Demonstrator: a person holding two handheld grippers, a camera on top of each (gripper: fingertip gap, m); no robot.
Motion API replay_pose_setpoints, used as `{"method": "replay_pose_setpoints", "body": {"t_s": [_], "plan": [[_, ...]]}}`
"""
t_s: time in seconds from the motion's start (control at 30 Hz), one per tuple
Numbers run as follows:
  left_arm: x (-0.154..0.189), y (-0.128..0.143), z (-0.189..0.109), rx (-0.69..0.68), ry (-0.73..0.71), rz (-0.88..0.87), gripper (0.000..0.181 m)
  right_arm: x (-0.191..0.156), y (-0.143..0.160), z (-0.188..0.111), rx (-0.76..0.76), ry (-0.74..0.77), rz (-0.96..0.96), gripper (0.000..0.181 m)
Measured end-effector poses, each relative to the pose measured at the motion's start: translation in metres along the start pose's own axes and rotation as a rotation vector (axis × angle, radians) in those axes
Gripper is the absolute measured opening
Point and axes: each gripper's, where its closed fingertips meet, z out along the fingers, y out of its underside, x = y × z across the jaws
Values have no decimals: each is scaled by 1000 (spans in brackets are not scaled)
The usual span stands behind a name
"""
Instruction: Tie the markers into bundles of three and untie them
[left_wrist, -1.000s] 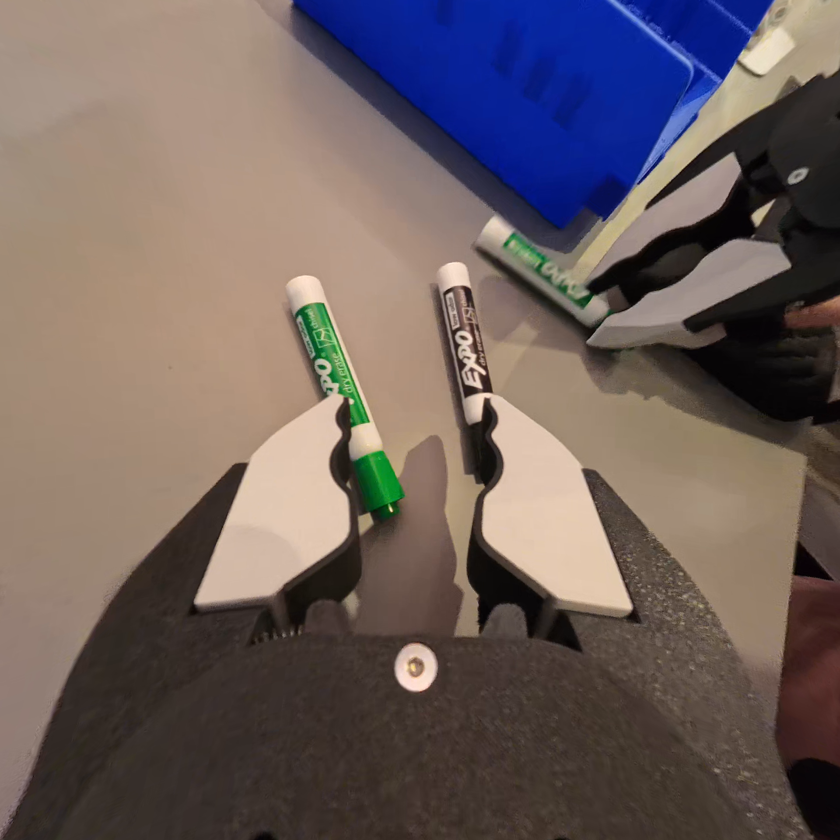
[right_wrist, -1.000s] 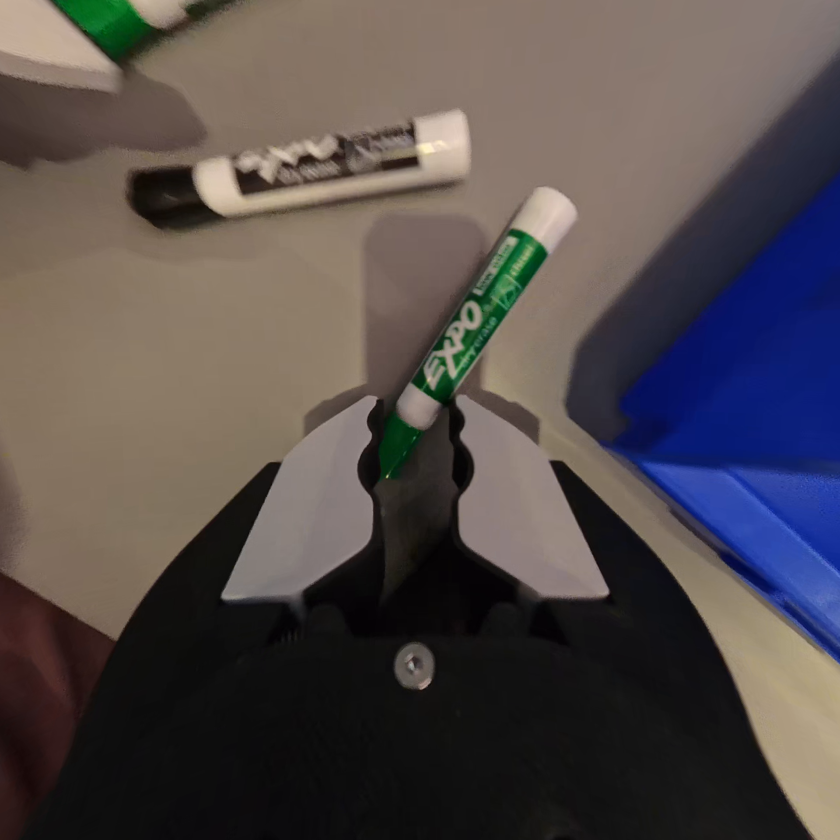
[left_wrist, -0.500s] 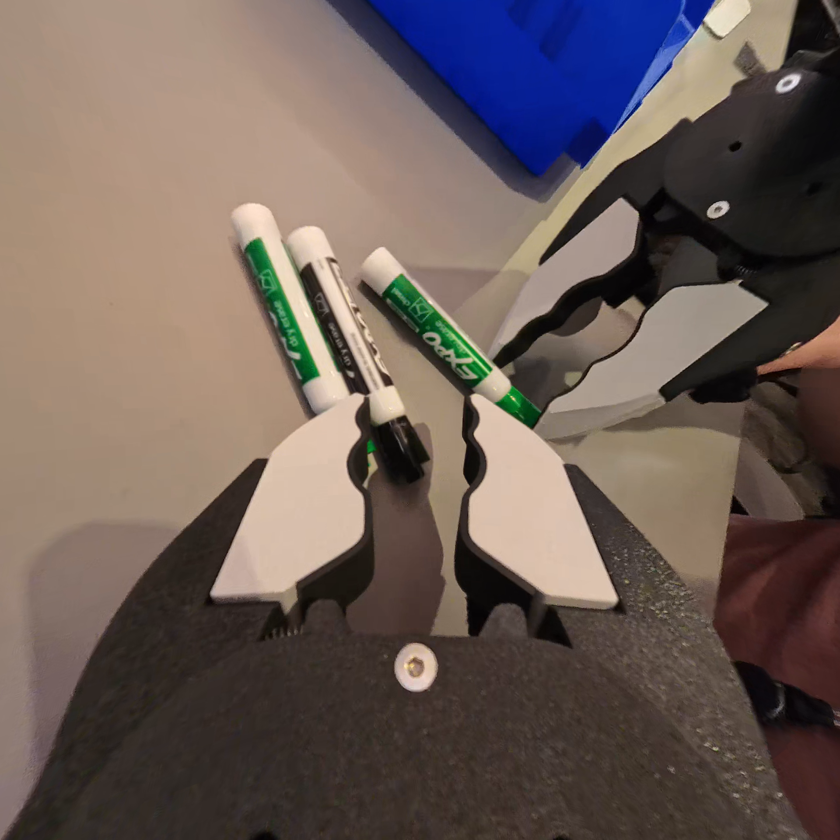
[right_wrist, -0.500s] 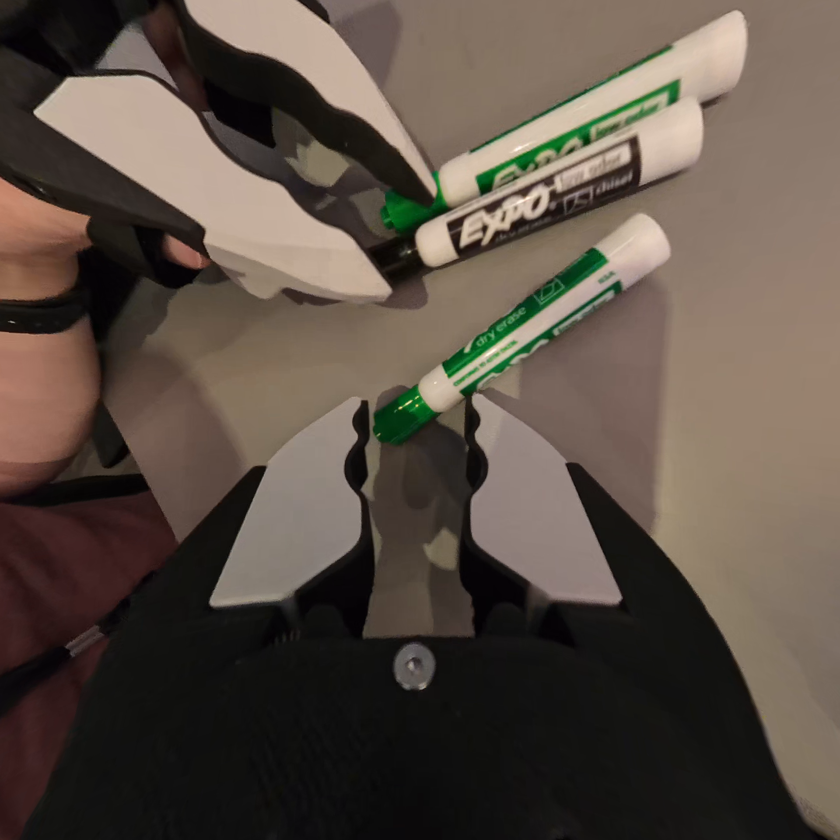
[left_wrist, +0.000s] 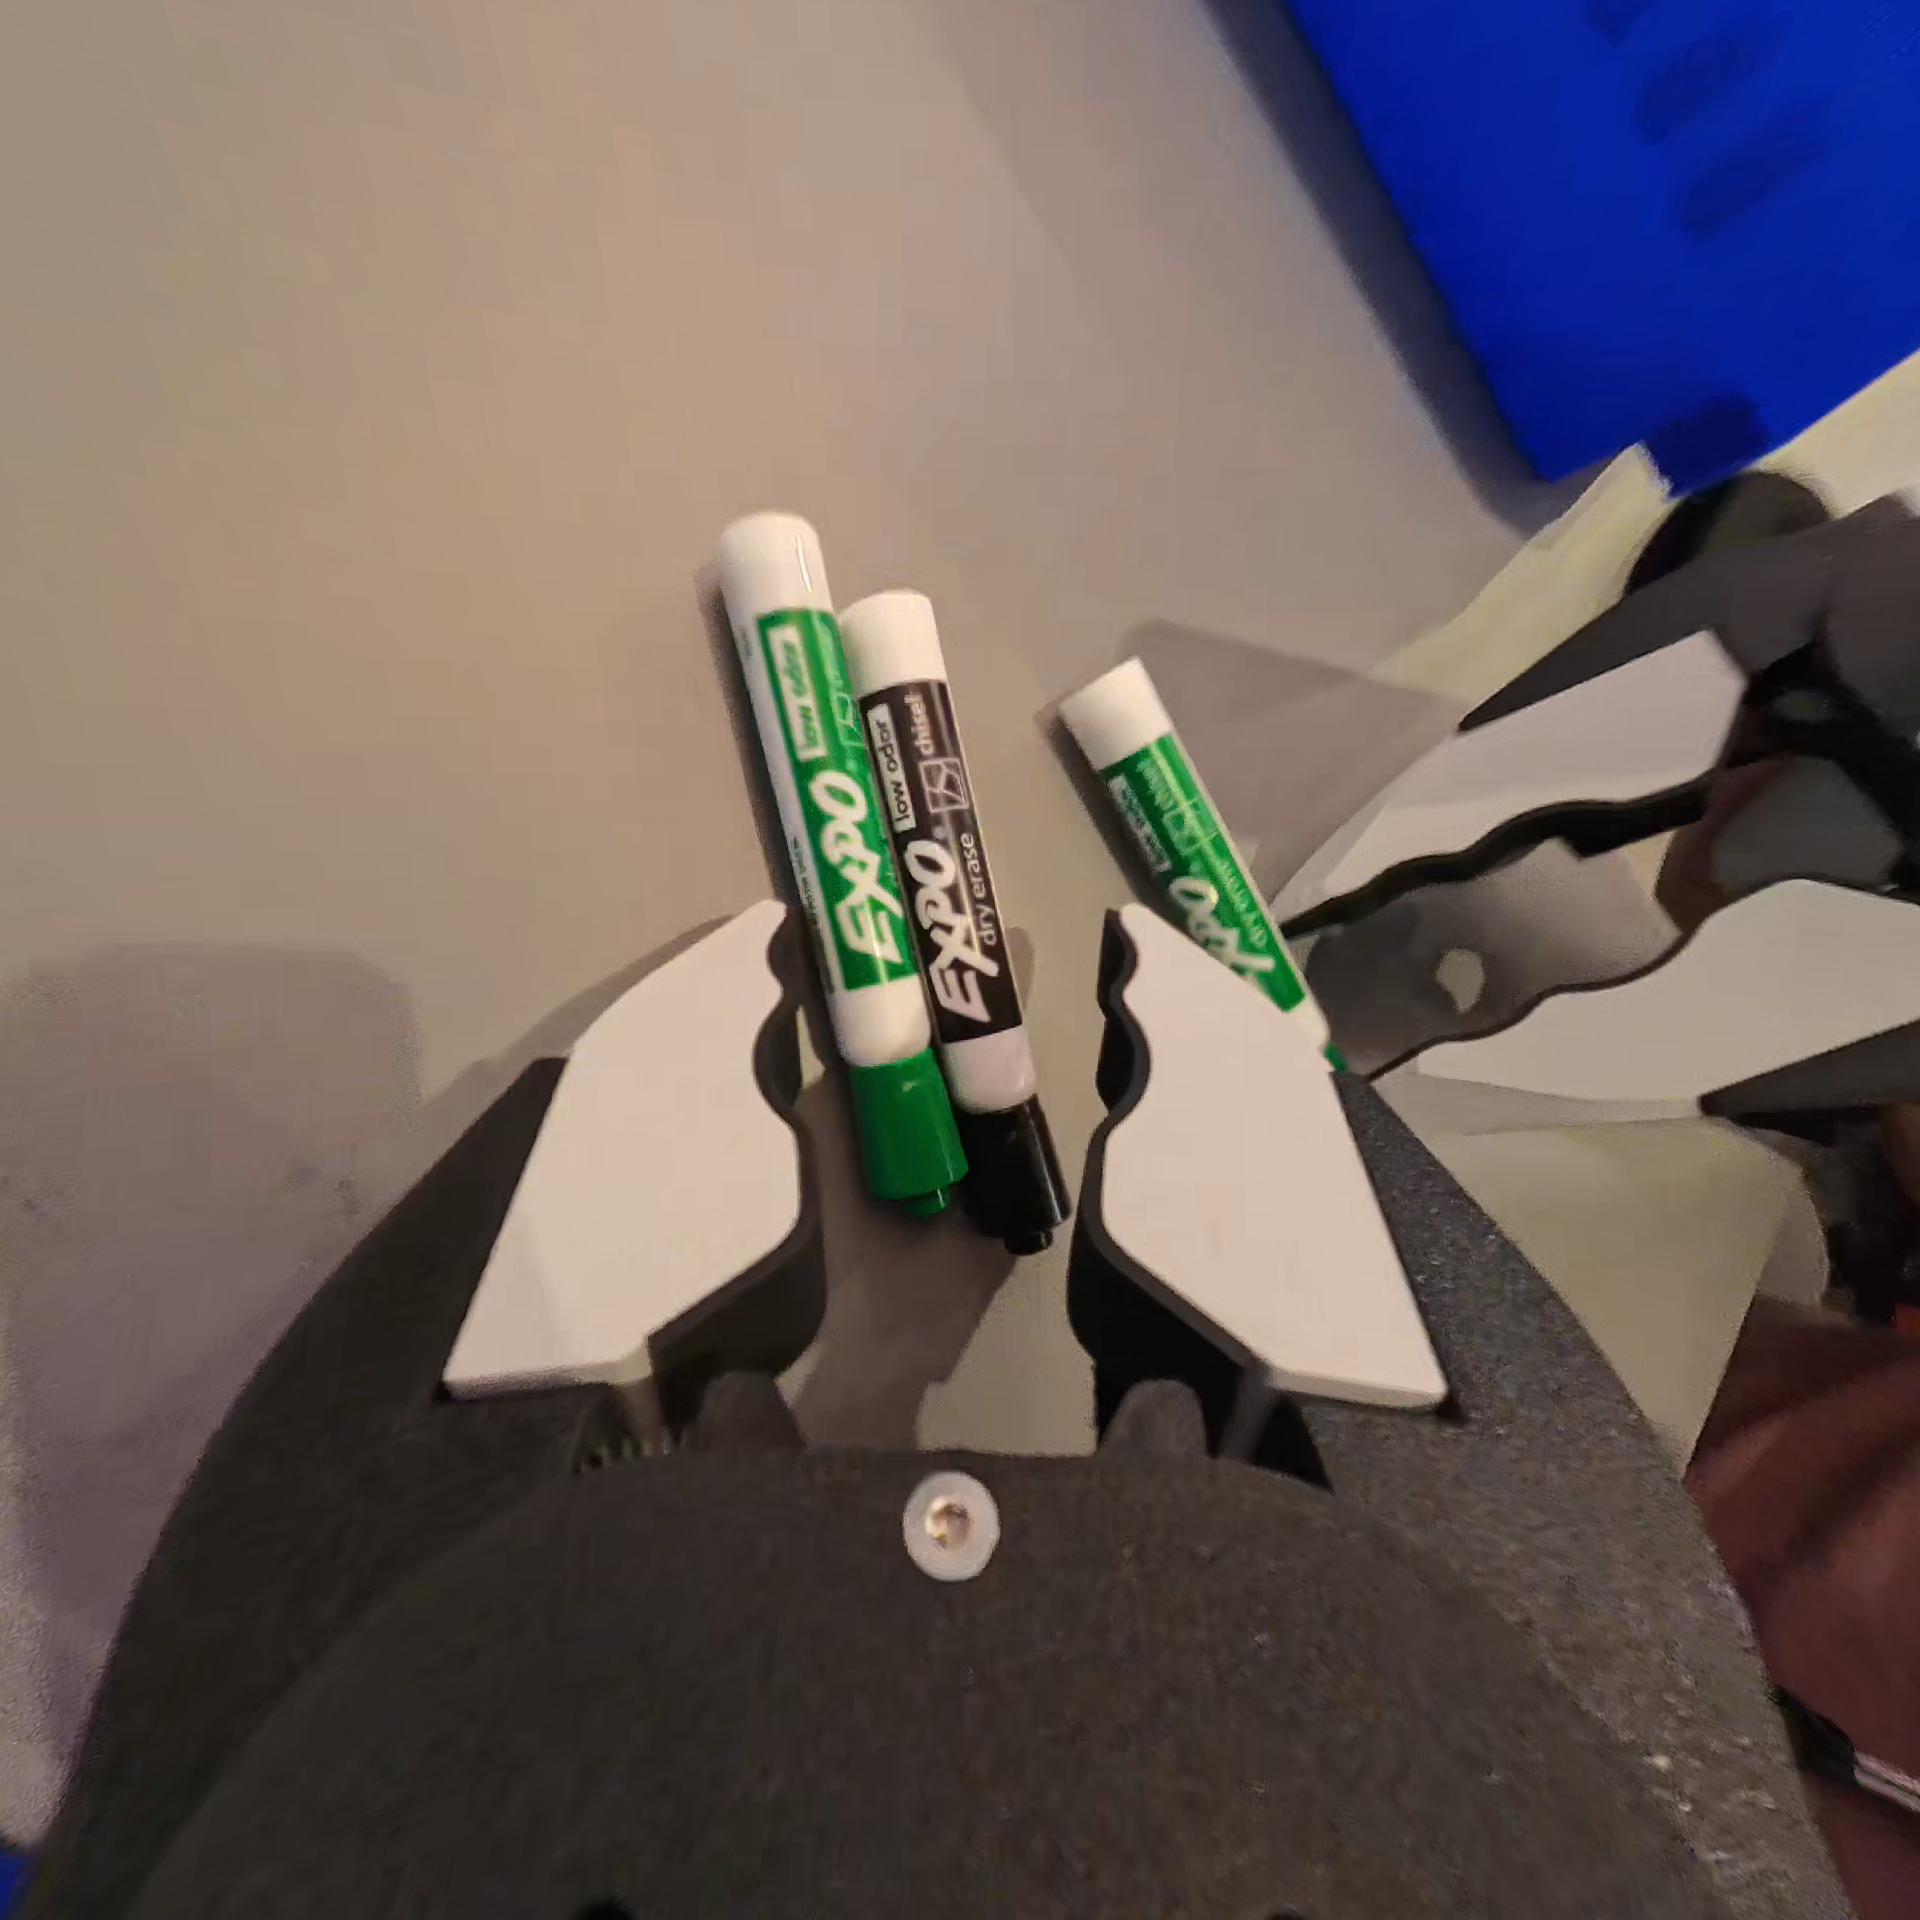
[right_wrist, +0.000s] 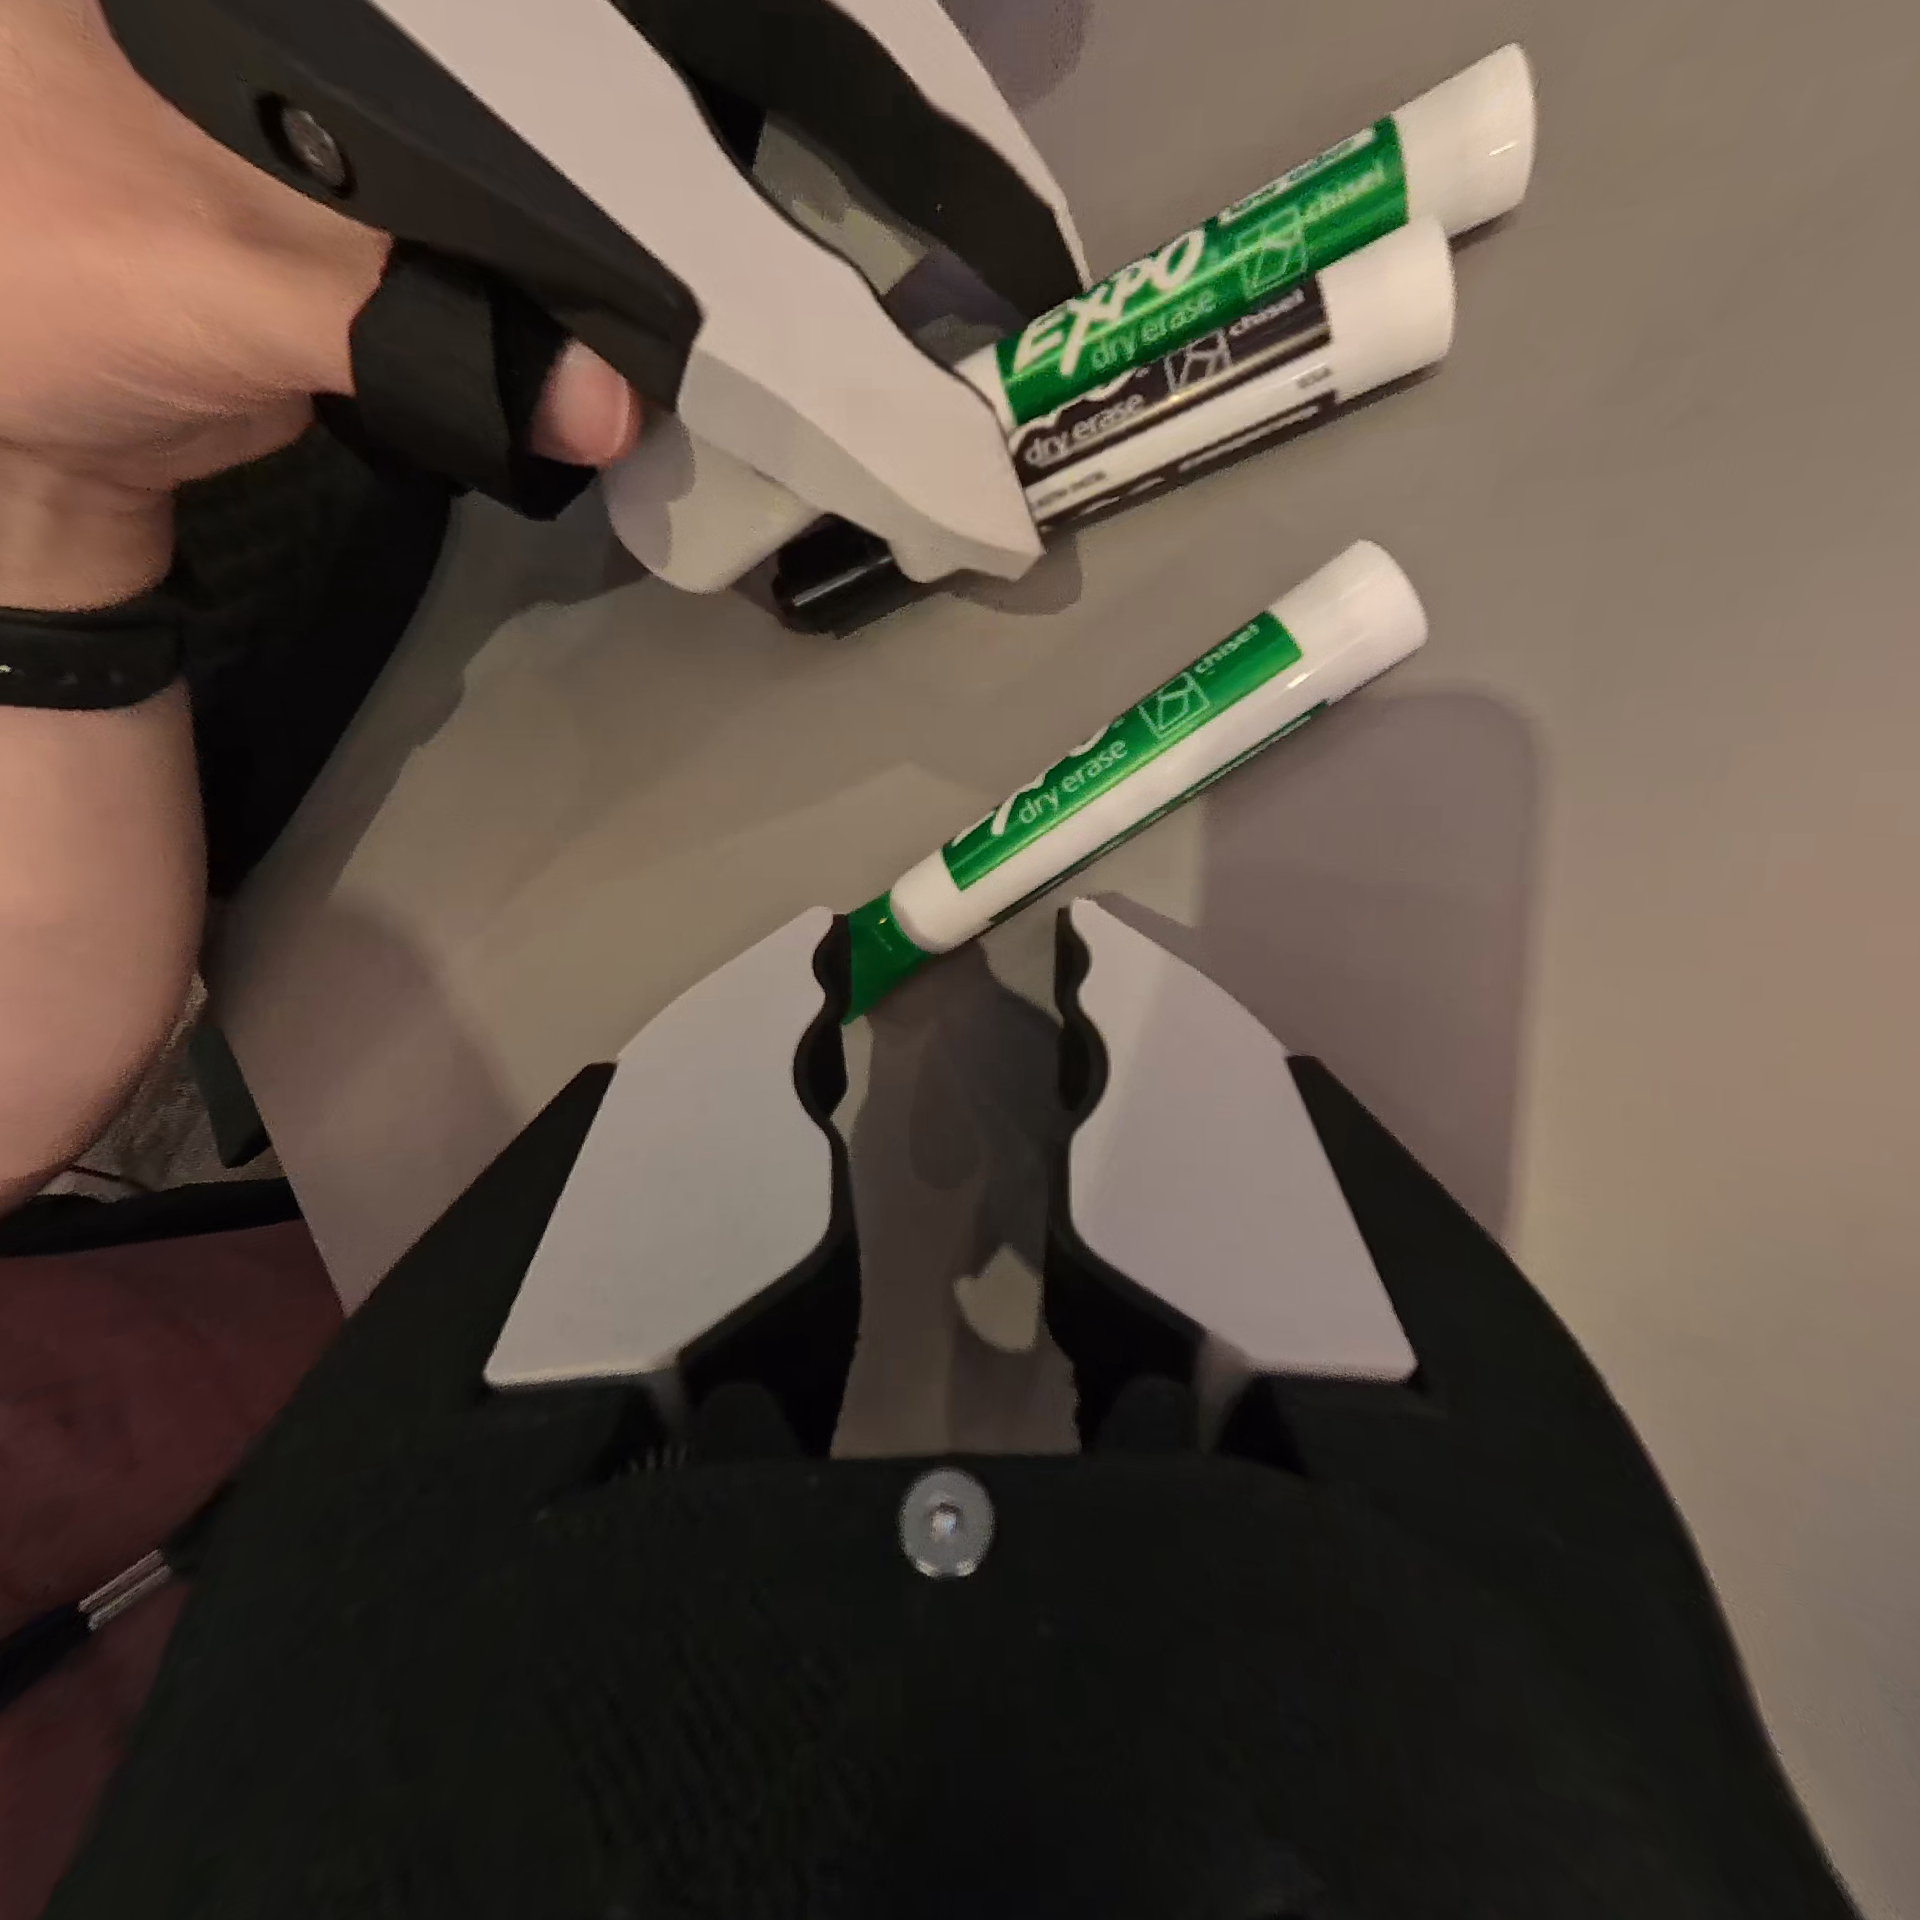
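Note:
Three markers lie on the grey table (left_wrist: 416, 520). A green marker (left_wrist: 821, 831) and a black marker (left_wrist: 935, 883) lie side by side, their cap ends between the fingers of my open left gripper (left_wrist: 948, 925). The third green marker (left_wrist: 1184, 852) lies just outside its right finger. In the right wrist view this marker (right_wrist: 1143, 748) has its cap end between the tips of my open right gripper (right_wrist: 948, 920), touching the left finger. The left gripper (right_wrist: 1049, 416) straddles the green marker (right_wrist: 1299, 208) and black marker (right_wrist: 1247, 343) there. No tie is visible.
A blue bin (left_wrist: 1662, 208) stands at the back right of the table. The right gripper (left_wrist: 1330, 992) comes in from the right, close to the left one. A person's hand (right_wrist: 156, 312) holds the left gripper. The table edge runs near the right gripper.
The left gripper has moved forward, so the green and black markers sit deeper between its fingers. The third green marker has swung closer to parallel with the pair. Both grippers stay open.

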Motion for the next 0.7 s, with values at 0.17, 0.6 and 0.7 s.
{"method": "replay_pose_setpoints", "body": {"t_s": [0.17, 0.6, 0.7], "plan": [[-5, 1, 4, -116, -82, 66, 46, 8, -3, -2, -12, 25, -15, 41], [25, 13, 13, -309, 84, 46, 22, 38, -15, -12, 9, 20, 81, 41], [31, 13, 17, -303, 86, 19, 19, 45, -19, -11, 24, 38, 107, 33]]}}
